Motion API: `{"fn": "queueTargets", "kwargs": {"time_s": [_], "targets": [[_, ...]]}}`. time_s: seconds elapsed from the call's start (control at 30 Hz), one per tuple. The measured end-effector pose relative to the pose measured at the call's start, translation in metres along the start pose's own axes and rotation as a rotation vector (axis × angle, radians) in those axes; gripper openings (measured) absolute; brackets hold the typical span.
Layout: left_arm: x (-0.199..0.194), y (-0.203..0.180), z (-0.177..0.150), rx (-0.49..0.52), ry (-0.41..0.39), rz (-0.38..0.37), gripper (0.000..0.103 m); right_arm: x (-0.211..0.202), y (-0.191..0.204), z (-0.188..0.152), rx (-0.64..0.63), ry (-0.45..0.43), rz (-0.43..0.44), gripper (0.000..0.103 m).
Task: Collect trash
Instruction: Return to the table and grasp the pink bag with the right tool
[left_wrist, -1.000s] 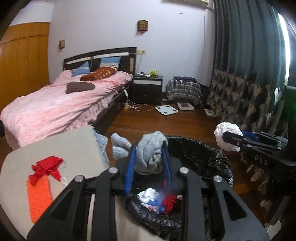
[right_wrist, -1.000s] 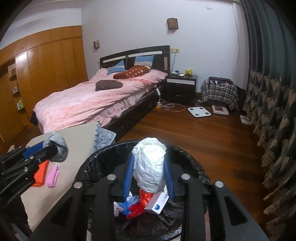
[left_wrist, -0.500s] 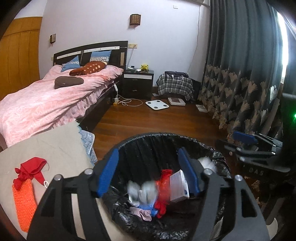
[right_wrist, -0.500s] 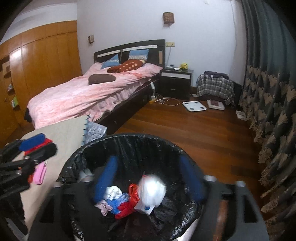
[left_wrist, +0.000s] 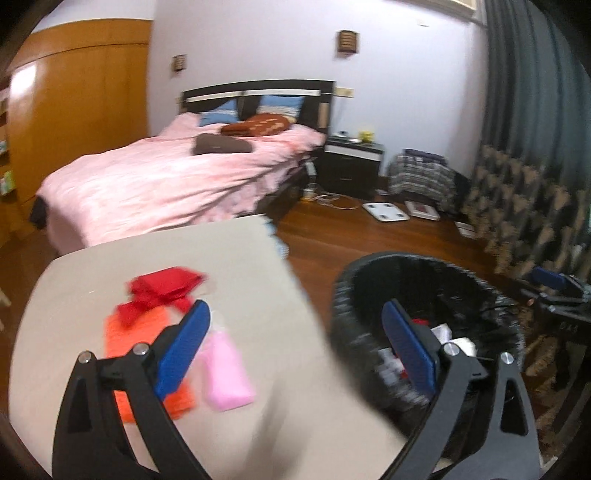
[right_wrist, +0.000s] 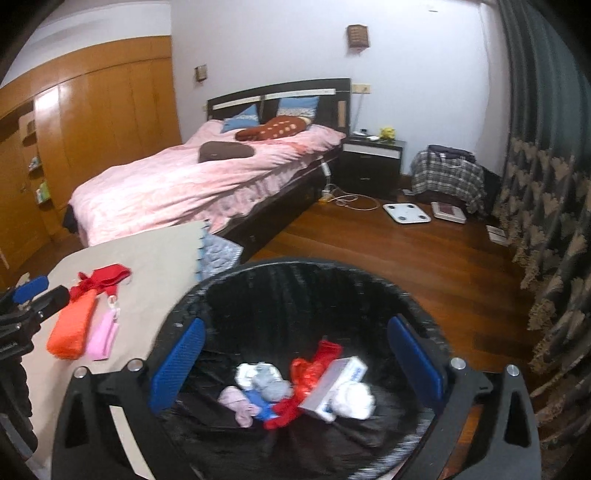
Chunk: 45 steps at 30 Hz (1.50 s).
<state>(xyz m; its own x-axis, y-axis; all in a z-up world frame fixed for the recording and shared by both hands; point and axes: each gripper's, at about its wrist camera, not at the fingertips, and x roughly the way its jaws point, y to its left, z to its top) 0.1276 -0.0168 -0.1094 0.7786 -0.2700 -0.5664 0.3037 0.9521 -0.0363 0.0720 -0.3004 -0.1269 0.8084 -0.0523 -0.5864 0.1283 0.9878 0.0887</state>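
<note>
A black-lined trash bin stands beside a beige table. Inside lie a white wad, a grey sock, a red wrapper, a white box and pink scraps. My right gripper is open and empty over the bin. My left gripper is open and empty, between the table and the bin. On the table lie a red cloth, an orange knit piece and a pink item. The left gripper's tip also shows in the right wrist view.
A bed with pink bedding stands behind the table. A nightstand, a plaid bundle and a white scale sit on the wood floor. Dark curtains hang at the right.
Both grippers opened and dropped the grey sock and the white wad into the bin. My left gripper has since swung left toward the table.
</note>
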Motion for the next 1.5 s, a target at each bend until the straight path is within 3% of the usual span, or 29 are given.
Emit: {"fn": "queueTargets", "kwargs": {"time_s": [0.27, 0.67, 0.93, 1.23, 1.5], "targets": [[-0.021, 0.078, -0.017, -0.069, 0.006, 0.178, 0.092, 0.02, 0.08, 0.004, -0.088, 0.012, 0.14, 0.097], [-0.032, 0.161, -0.043, -0.149, 0.039, 0.332, 0.091, 0.059, 0.197, -0.003, -0.243, 0.024, 0.314, 0.097], [-0.032, 0.19, -0.056, -0.2, 0.059, 0.374, 0.089, 0.107, 0.239, -0.026, -0.277, 0.151, 0.347, 0.079], [-0.019, 0.195, -0.068, -0.208, 0.101, 0.36, 0.084, 0.145, 0.244, -0.051, -0.286, 0.281, 0.336, 0.056], [0.0, 0.184, -0.071, -0.203, 0.126, 0.317, 0.083, 0.146, 0.247, -0.059, -0.294, 0.314, 0.392, 0.021]]}}
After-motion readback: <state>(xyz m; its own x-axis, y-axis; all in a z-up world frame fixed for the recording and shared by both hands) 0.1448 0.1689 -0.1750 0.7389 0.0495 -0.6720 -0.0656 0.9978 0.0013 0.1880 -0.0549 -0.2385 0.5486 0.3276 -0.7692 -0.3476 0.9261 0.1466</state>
